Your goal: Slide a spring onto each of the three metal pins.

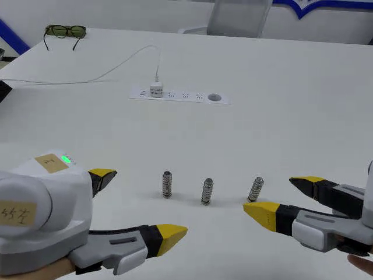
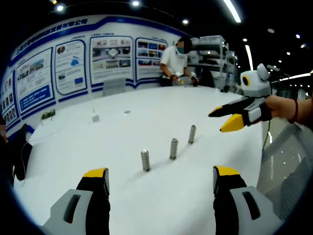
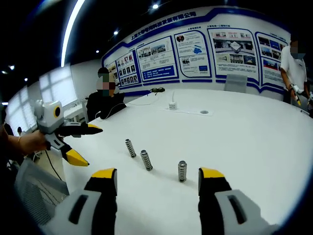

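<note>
Three metal pins stand upright in a row on the white table, each wearing a spring: the left spring (image 1: 167,184), the middle spring (image 1: 207,191) and the right spring (image 1: 255,189). They also stand ahead of the jaws in the left gripper view as spring (image 2: 145,160), spring (image 2: 173,148), spring (image 2: 192,133), and in the right gripper view as spring (image 3: 182,171), spring (image 3: 146,160), spring (image 3: 130,148). My left gripper (image 1: 141,203) is open at the lower left, holding nothing. My right gripper (image 1: 284,193) is open at the lower right, beside the right spring, also holding nothing.
A white power strip (image 1: 179,95) with a plugged charger and cable lies further back on the table (image 1: 280,116). Dark glasses (image 1: 64,31) rest at the far left corner. A grey chair (image 1: 239,17) stands behind the table. People sit and stand beyond it (image 3: 105,98).
</note>
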`<action>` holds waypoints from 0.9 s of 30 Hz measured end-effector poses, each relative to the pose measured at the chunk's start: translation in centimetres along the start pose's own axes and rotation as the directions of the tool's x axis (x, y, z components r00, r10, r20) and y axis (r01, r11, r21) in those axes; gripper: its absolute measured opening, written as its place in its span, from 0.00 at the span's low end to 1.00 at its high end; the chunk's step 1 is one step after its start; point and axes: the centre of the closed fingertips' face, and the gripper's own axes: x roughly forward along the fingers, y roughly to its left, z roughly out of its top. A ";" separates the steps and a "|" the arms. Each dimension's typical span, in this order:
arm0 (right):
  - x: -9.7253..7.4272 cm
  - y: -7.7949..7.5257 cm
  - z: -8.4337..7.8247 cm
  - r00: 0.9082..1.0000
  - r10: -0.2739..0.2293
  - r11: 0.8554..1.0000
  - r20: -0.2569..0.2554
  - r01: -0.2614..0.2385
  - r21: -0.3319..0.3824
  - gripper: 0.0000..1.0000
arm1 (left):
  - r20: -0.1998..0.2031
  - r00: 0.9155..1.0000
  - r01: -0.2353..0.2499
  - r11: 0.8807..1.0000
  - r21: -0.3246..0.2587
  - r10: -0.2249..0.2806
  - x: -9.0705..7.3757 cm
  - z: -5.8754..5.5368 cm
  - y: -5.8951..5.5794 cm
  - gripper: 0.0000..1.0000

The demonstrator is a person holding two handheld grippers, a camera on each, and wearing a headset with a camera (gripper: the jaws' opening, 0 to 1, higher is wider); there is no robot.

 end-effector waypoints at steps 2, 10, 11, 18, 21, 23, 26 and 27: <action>-0.3 0.3 0.1 1.000 0.004 1.000 0.000 -0.004 -0.003 0.70 | -0.003 1.000 -0.003 1.000 0.000 0.003 -0.3 -0.2 0.0 0.89; -1.5 1.3 -0.1 1.000 -0.003 1.000 -0.004 0.003 -0.024 0.76 | -0.007 1.000 -0.015 1.000 -0.015 0.014 -1.4 -0.3 0.1 0.93; -1.6 1.4 -0.2 1.000 -0.005 1.000 -0.009 0.004 -0.029 0.76 | -0.005 1.000 -0.019 1.000 -0.020 0.019 -1.5 -0.3 0.1 0.93; -2.3 1.8 -1.1 1.000 -0.009 0.999 -0.029 0.008 -0.044 0.79 | -0.012 0.999 -0.032 0.999 -0.024 0.032 -2.5 -0.7 -0.1 0.98; -2.6 2.2 -1.3 1.000 -0.005 0.999 -0.029 0.004 -0.040 0.81 | -0.018 0.999 -0.033 0.999 -0.024 0.032 -2.8 -0.8 -0.2 1.00; -2.7 2.4 -1.4 1.000 -0.006 0.999 -0.031 0.005 -0.043 0.81 | -0.024 0.999 -0.031 0.999 -0.026 0.030 -2.9 -1.0 -0.3 1.00; -2.9 2.5 -1.6 0.999 -0.010 0.999 -0.035 0.009 -0.044 0.81 | -0.035 0.999 -0.034 0.999 -0.026 0.033 -3.1 -1.3 -0.2 1.00; -2.9 2.5 -1.7 0.999 -0.010 0.999 -0.036 0.008 -0.043 0.81 | -0.040 0.999 -0.034 0.999 -0.025 0.033 -3.1 -1.3 -0.2 1.00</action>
